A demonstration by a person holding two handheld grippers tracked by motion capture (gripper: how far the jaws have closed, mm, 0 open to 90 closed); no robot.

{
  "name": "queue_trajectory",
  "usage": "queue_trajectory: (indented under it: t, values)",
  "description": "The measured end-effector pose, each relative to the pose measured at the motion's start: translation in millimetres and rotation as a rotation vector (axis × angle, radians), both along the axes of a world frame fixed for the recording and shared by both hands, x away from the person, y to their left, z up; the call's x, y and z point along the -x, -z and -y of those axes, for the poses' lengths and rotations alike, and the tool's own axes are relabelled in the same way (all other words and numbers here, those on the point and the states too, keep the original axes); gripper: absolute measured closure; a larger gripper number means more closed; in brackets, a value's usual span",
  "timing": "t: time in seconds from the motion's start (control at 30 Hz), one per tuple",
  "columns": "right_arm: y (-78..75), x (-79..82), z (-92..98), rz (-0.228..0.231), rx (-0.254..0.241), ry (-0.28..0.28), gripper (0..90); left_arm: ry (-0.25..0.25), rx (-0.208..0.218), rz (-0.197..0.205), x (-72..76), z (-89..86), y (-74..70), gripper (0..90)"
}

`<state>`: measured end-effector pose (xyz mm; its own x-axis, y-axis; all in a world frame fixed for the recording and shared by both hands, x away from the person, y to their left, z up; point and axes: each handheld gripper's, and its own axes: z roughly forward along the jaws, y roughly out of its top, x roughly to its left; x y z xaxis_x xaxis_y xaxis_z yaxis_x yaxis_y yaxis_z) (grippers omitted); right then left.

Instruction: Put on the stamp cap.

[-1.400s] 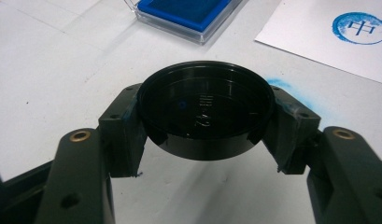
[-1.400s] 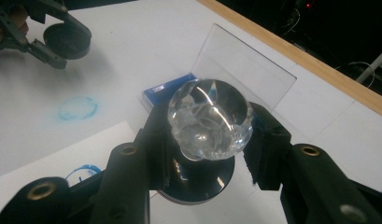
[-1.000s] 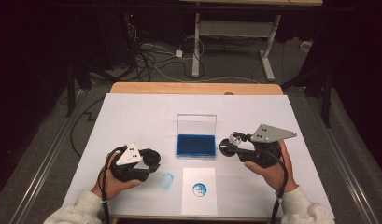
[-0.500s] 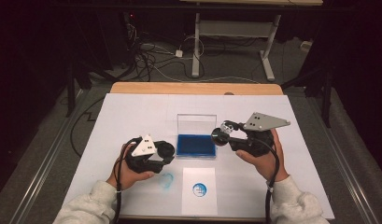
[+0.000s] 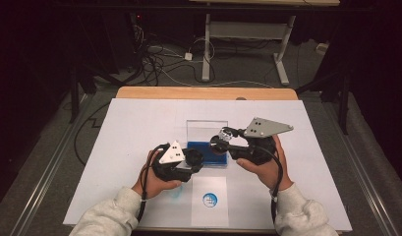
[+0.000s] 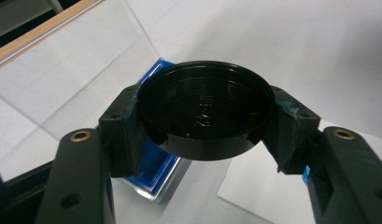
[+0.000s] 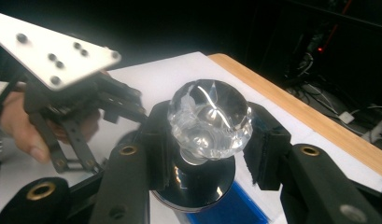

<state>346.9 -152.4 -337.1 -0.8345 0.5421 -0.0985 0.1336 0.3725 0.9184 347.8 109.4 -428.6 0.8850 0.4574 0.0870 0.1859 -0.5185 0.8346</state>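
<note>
Right now the left gripper (image 5: 191,158), low and left of centre in the high view, is clamped on a black round lid (image 6: 205,112), which its own view shows flat between both jaws. Just right of it, the right gripper (image 5: 221,141) grips a faceted glass knob (image 7: 210,117) on a dark round base. Both hover over the blue tray (image 5: 207,147) with its clear wall, mid-frame on the white table (image 5: 139,123).
</note>
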Motion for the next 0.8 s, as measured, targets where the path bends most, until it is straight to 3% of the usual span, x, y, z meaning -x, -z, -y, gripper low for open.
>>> queue_trajectory:
  t: [0.53, 0.8]
  values:
    - [17.0, 5.5, -26.0, -0.047, 0.023, -0.086, 56.9, 0.054, 0.013, 0.014, 15.1, 13.8, -1.9, 36.8]
    - [23.2, 8.1, -32.1, -0.062, 0.040, -0.113, 56.8, 0.049, 0.015, 0.028, 17.4, 13.3, -3.0, 36.7]
